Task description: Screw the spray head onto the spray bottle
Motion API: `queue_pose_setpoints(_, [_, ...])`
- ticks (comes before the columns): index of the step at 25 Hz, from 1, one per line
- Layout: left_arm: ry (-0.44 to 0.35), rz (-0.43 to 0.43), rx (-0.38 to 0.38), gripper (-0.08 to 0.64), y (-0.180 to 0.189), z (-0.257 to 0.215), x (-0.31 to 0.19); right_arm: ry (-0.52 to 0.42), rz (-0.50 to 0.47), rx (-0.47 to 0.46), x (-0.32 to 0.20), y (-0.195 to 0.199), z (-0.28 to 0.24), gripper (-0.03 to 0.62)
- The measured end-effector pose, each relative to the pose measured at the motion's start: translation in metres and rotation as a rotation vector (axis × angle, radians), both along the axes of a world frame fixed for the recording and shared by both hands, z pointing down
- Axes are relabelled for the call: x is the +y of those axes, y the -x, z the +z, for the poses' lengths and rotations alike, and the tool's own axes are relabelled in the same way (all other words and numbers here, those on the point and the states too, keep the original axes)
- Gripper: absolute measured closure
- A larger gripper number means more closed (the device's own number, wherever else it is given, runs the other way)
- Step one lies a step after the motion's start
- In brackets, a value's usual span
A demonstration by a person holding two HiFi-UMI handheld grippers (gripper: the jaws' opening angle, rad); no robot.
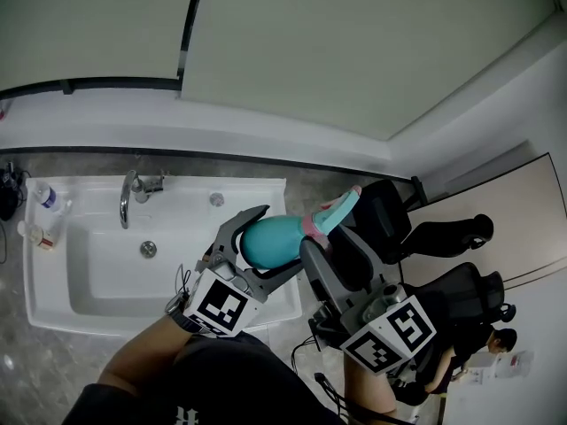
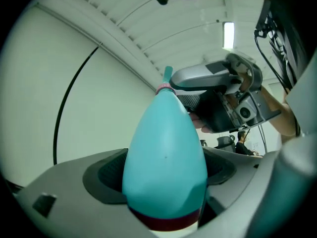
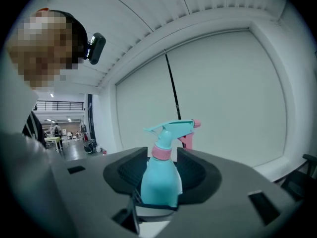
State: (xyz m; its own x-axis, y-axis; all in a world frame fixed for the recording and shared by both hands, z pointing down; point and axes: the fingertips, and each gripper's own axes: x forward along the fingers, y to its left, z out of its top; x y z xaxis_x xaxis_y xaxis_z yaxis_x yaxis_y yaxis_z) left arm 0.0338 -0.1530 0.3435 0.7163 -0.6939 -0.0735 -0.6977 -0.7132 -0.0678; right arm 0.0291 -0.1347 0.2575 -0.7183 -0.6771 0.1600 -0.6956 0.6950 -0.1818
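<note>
- Teal spray bottle (image 1: 270, 242) lies roughly level above the right front corner of the white sink (image 1: 44, 268).
- Left gripper (image 1: 279, 240) is clenched on the bottle's wide body.
- Spray head (image 3: 171, 129) sits on the neck above a pink collar (image 3: 161, 152).
- Right gripper (image 3: 163, 165) brackets that neck, its pads released with a narrow gap on each side.

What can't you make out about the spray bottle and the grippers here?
- Spray bottle base: left gripper view, cut off by the bottom edge.
- Whether the right gripper presses the pink collar: right gripper view, gaps too small to judge.
- Small bottles on the sink rim: head view, too tiny to identify.
</note>
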Motion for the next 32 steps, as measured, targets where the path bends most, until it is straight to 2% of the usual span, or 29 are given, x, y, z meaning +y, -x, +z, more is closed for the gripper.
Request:
queue_pose_setpoints(2, [-0.006, 0.042, 0.016, 0.132, 0.002, -0.004, 0.003, -0.003, -0.089, 0.038, 0.016, -0.003, -0.007, 0.433])
queue_pose_setpoints(4, [-0.017, 0.094, 0.018, 0.132, 0.002, -0.005, 0.009, -0.084, -0.2, 0.111, 0.037, -0.011, -0.029, 0.433])
queue_pose_setpoints(7, [-0.032, 0.211, 0.0, 0.132, -0.004, -0.004, 0.023, -0.302, -0.394, 0.32, 0.057, -0.029, -0.072, 0.433])
queue_pose_setpoints(9, [-0.027, 0.296, -0.006, 0.132, -0.009, -0.004, 0.035, -0.382, -0.555, 0.489, 0.061, -0.034, -0.082, 0.433])
queue_pose_setpoints(12, [-0.005, 0.404, 0.002, 0.132, -0.02, -0.005, 0.054, -0.422, -0.75, 0.7, 0.061, -0.03, -0.077, 0.433])
queue_pose_setpoints(15, [-0.002, 0.497, 0.013, 0.132, -0.029, -0.008, 0.072, -0.42, -0.926, 0.793, 0.071, -0.019, -0.063, 0.395])
queue_pose_setpoints(17, [-0.004, 0.551, 0.034, 0.132, -0.032, -0.013, 0.081, -0.404, -1.003, 0.775, 0.077, -0.011, -0.057, 0.371])
queue_pose_setpoints(19, [0.001, 0.587, 0.065, 0.132, -0.032, -0.019, 0.086, -0.379, -1.037, 0.733, 0.078, -0.006, -0.052, 0.368])
queue_pose_setpoints(28, [-0.007, 0.691, 0.145, 0.132, -0.026, -0.038, 0.099, -0.273, -1.123, 0.449, 0.089, 0.015, -0.049, 0.369])
queue_pose_setpoints(32, [-0.005, 0.737, 0.166, 0.132, -0.027, -0.042, 0.106, -0.234, -1.132, 0.341, 0.092, 0.025, -0.047, 0.37])
